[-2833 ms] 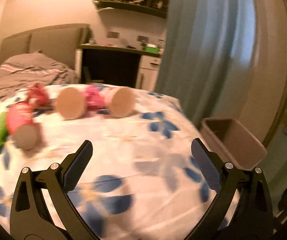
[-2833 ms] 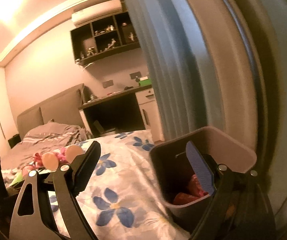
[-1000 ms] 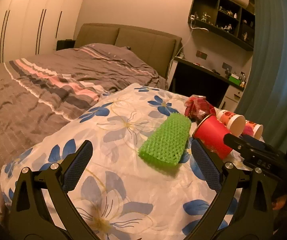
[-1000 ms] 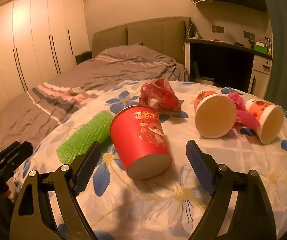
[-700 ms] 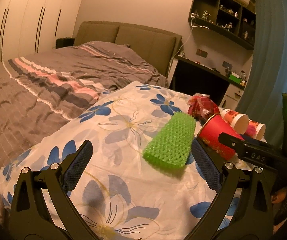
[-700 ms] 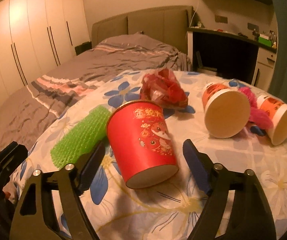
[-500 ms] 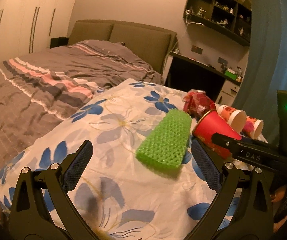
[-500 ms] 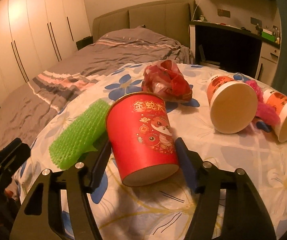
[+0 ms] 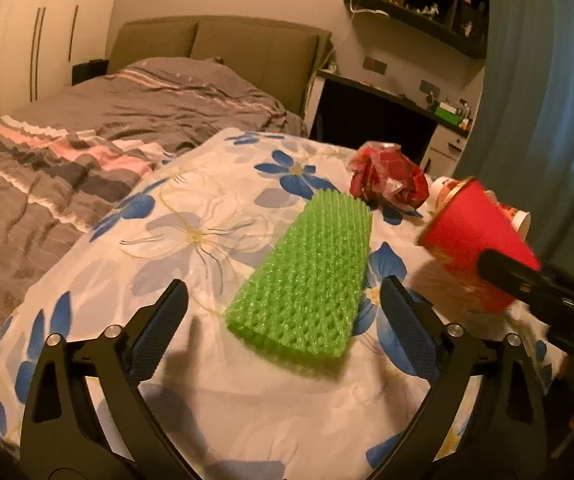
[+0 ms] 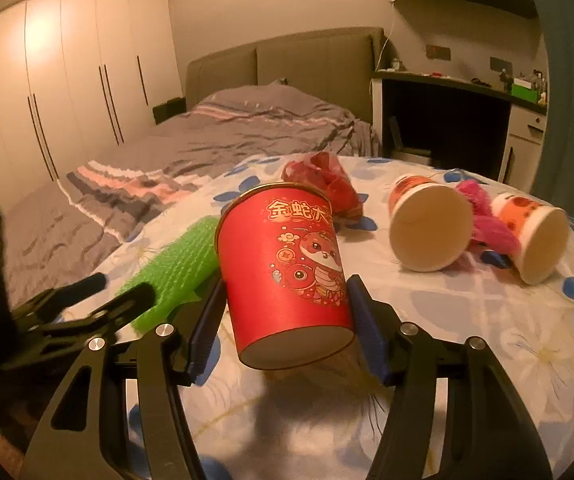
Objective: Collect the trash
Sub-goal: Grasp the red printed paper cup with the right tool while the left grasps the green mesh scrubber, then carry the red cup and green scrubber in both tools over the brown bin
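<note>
A red paper cup (image 10: 287, 276) with gold characters and a cartoon snake sits tilted, base toward the camera, above the floral quilt. A green foam net sleeve (image 9: 307, 276) lies flat beside it. Behind lie a crumpled red wrapper (image 10: 323, 184), two tipped orange-printed cups (image 10: 427, 228) (image 10: 535, 236) and pink scrap (image 10: 487, 220) between them.

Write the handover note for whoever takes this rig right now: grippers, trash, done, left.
Right gripper: jaws closing around the red cup, pads at its sides, cup apparently off the floral cover.
Left gripper: open, nothing held, pointed at the green foam net.
On the cover: the net, a crumpled red wrapper, two paper cups on their sides, pink scrap between them.
Done: red cup in the jaws.
Left: bin the cup, then everything else. No bin in view.
</note>
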Motion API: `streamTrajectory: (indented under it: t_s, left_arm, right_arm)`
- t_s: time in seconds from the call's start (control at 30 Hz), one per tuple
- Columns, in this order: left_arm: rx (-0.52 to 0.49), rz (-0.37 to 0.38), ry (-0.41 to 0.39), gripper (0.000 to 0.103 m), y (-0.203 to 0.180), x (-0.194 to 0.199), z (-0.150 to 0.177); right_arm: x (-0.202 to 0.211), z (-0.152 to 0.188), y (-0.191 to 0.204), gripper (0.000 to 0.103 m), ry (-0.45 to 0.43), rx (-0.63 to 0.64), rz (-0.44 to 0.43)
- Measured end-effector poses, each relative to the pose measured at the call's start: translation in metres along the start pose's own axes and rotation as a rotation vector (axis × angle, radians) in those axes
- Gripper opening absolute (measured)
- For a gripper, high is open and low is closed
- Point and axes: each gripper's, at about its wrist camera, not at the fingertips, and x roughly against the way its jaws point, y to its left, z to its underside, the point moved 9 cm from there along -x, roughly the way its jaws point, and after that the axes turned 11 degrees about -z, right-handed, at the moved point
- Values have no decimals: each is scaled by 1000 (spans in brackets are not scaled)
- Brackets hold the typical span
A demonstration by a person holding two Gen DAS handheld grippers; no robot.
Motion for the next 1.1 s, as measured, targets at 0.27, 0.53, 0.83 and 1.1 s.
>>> streamTrajectory:
  t_s: [0.27,0.53,0.83,1.1]
  left_arm:
    - [-38,13,51,57,-12,-11,8]
    - [-34,36,39,17,-18,3,8]
    - [-40,53,-36,9,-33,40,1]
    - [-62,71,-99,9,-51,81,-3]
  right_arm:
    - [36,9,2,61,-42,-5,-15]
    - [69,10,1,61,-95,-21,-9]
    - [103,17,-10,61,-138,-46,19]
    - [139,26,-21,61,-192,-72,48]
